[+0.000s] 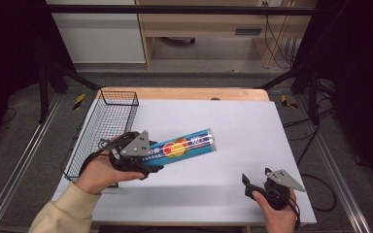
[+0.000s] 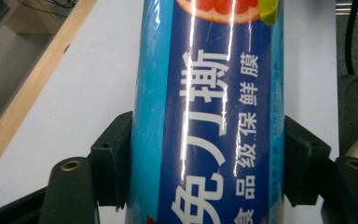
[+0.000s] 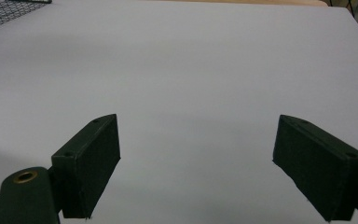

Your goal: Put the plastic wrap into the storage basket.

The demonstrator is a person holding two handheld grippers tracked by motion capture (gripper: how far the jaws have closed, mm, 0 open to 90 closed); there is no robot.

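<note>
Left claw (image 2: 207, 163) clamping blue roll (image 2: 209, 112), its ends cropped, right claw (image 3: 212, 163) spread, empty

Roll (image 1: 184, 145): blue with a lighter blue edge, white writing, and a round orange and red fruit picture with a bit of green.
Basket (image 1: 85, 131): dark wire in a grid of small squares.
Table (image 1: 252, 121): white top, light wood edge.
Grippers (image 1: 148, 160) (image 1: 257, 187): black, with grey plates.
Sleeve (image 1: 63, 213): cream.
</note>
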